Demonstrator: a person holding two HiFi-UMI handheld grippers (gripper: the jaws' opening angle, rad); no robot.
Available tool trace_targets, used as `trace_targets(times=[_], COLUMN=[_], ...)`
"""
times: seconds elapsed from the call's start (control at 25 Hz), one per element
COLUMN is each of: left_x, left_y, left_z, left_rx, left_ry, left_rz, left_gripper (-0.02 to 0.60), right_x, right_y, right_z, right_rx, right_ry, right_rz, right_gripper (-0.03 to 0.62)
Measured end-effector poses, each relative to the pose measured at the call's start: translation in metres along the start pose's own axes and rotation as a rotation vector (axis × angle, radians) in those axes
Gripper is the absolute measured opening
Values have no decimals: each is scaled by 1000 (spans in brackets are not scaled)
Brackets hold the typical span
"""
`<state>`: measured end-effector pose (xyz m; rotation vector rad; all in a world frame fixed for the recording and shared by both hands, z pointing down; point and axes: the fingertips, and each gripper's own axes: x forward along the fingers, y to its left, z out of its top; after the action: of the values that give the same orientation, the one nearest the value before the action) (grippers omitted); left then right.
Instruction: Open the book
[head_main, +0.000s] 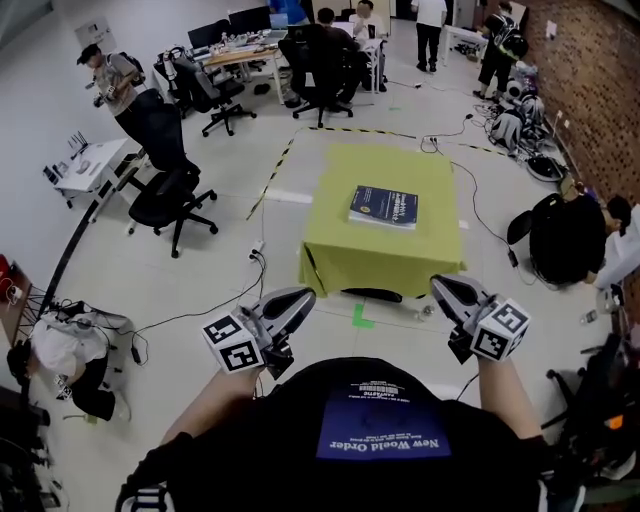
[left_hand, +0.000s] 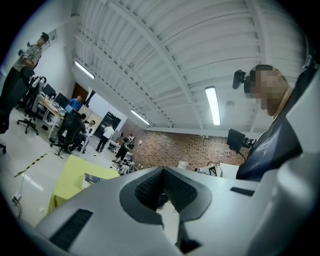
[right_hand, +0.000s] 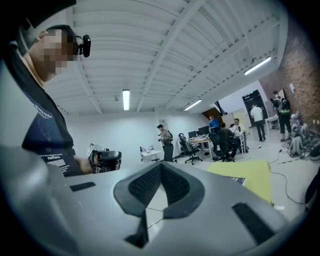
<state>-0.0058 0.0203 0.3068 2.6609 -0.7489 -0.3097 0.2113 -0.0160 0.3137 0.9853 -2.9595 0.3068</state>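
A dark blue book (head_main: 383, 206) lies closed on a small table with a yellow-green cloth (head_main: 345, 245), a few steps ahead of me. My two grippers are held level at chest height, well short of the table. The left gripper (head_main: 303, 296) and the right gripper (head_main: 441, 284) are both shut, with nothing between their jaws. In the left gripper view the gripper (left_hand: 162, 171) points past the table (left_hand: 72, 172), with the book (left_hand: 95, 178) at the left. In the right gripper view the gripper (right_hand: 160, 166) has the table (right_hand: 252, 172) at its right.
Black office chairs (head_main: 170, 195) stand to the left. Cables (head_main: 205, 310) run over the floor, and a green tape mark (head_main: 361, 317) lies before the table. People work at desks (head_main: 250, 55) at the back. Someone crouches at the right (head_main: 575, 235) by the brick wall.
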Motion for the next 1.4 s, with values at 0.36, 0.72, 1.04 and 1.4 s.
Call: trace_targets(times=[0.36, 0.72, 1.04, 1.4], left_x=[60, 131, 172, 258], left_y=[65, 184, 284, 320], left_z=[7, 55, 70, 29], left_rx=[-28, 2, -6, -19], left_ry=[20, 65, 176, 251], left_rz=[-54, -222, -281, -228], left_gripper=[6, 6, 6, 6], right_x=[25, 92, 170, 188], right_y=[-65, -144, -203, -293], right_z=[-4, 24, 20, -10], right_rx=[21, 0, 17, 7], right_ry=[32, -3, 22, 127], right_rz=[-63, -223, -310, -211], right_gripper=[-14, -14, -14, -14])
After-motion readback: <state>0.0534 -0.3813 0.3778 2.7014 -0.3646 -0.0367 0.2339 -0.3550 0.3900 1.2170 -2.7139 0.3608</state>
